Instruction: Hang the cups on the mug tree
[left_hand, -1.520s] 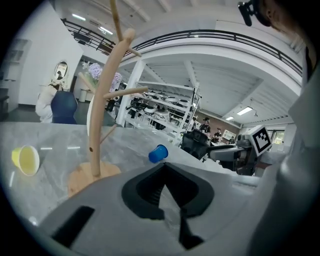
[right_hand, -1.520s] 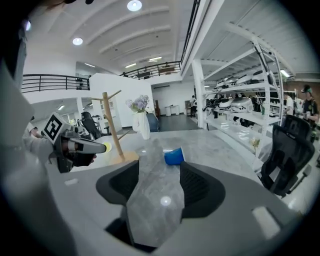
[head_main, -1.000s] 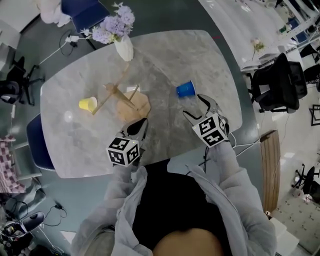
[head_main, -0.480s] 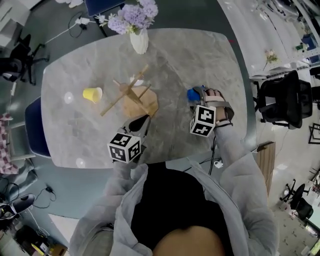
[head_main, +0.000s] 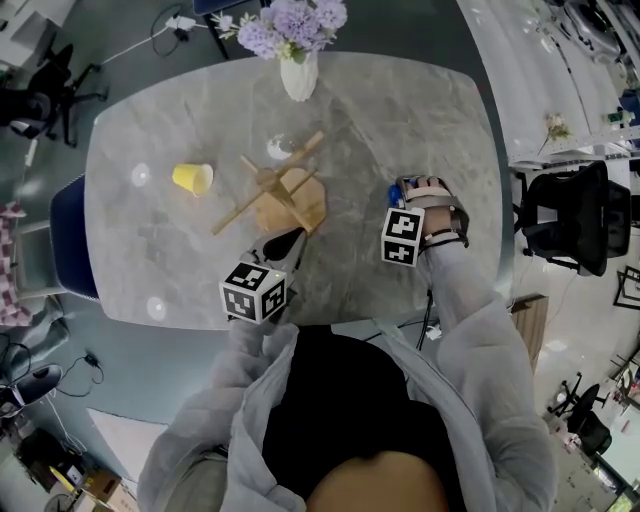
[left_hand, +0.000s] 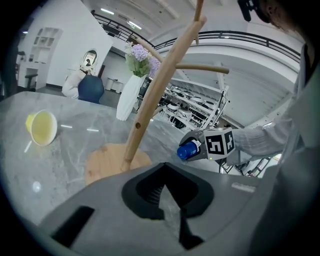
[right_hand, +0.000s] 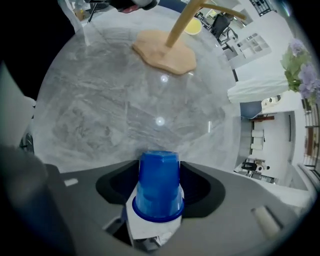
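Note:
The wooden mug tree (head_main: 285, 195) stands mid-table, its stem (left_hand: 150, 105) rising just beyond my left gripper (head_main: 284, 243), which is shut and empty. A yellow cup (head_main: 193, 178) lies on its side to the tree's left, its mouth facing the left gripper view (left_hand: 42, 127). My right gripper (head_main: 401, 192) points steeply down at the table right of the tree. Its jaws have just been closing and now press on the blue cup (right_hand: 159, 182), rim toward the camera. In the head view only a sliver of the blue cup (head_main: 394, 196) shows beside the hand.
A white vase of purple flowers (head_main: 298, 62) stands at the table's far edge behind the tree. The grey marble table (head_main: 150, 250) has rounded edges; a blue chair (head_main: 68, 245) sits at its left and a black office chair (head_main: 575, 215) at the right.
My right gripper has rolled over and dropped onto the blue cup, its jaws narrowing round it. The left gripper has crept a little toward the tree's base.

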